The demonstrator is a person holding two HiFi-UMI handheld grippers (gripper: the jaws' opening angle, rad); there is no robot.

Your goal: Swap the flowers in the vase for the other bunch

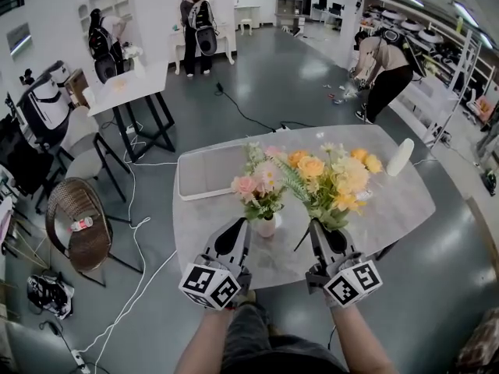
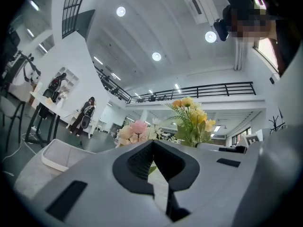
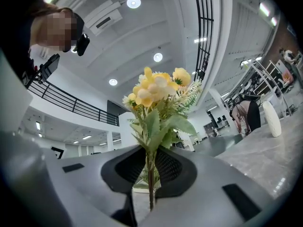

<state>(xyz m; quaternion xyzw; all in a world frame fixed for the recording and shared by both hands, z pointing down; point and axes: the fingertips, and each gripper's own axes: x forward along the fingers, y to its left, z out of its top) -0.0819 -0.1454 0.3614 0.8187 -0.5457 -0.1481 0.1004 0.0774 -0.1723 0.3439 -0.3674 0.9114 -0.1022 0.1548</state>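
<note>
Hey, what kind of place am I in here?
Probably a large open work hall or lab: cables trail across the grey floor, shelving lines the right side, and a railed mezzanine runs overhead.

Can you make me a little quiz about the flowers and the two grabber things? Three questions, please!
1. Fill in the gap: the white vase on the table has ____ flowers standing in it.
2. Pick one: what is the right gripper shut on? A) the vase B) the stem of the yellow bunch C) nothing at all
3. True or false: the left gripper has its jaws spread wide apart.

Key
1. pink
2. B
3. False: its jaws are together.
</note>
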